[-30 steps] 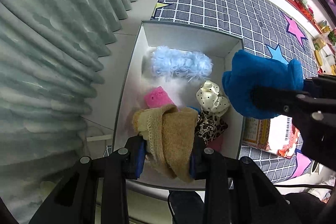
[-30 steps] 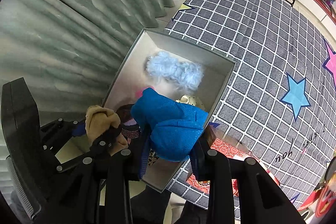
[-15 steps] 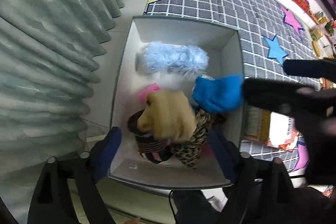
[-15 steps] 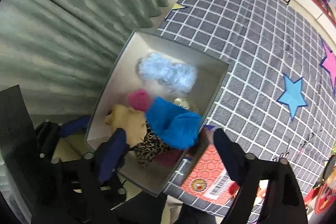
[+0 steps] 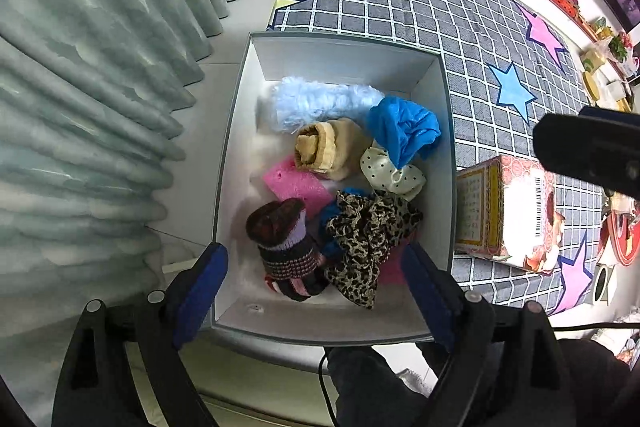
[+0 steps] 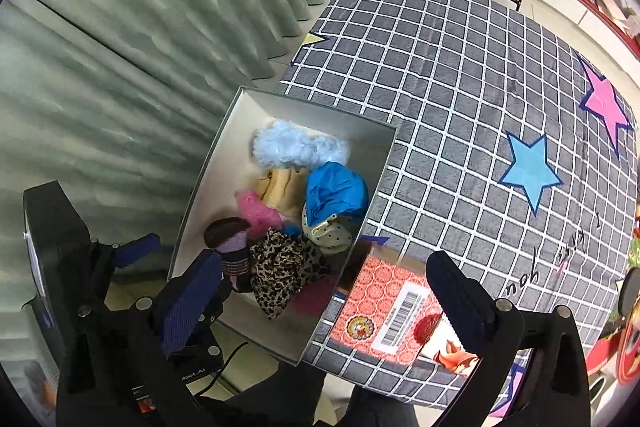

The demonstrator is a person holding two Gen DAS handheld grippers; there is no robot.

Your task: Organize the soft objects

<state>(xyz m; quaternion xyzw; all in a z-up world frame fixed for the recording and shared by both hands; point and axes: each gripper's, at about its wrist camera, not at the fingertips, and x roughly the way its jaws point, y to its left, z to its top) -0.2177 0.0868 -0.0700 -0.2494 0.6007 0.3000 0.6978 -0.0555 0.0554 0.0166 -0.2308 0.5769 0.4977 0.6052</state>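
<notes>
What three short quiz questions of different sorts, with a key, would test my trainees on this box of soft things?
1. True or false: the blue cloth lies inside the white box.
2. Which gripper holds something: A left gripper, B right gripper, C neither?
3. Fill in: the tan sock lies just in front of the fluffy pale ____ item.

Key: 1 true; 2 C; 3 blue.

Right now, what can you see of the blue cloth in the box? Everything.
The blue cloth is bright blue, soft and plush-looking, and crumpled into a loose bunch. It lies in the white box against its right wall, toward the far end. It rests partly on the cream dotted scrunchie, with the tan cloth at its left and the pale blue fluffy piece behind. No gripper touches it.
</notes>
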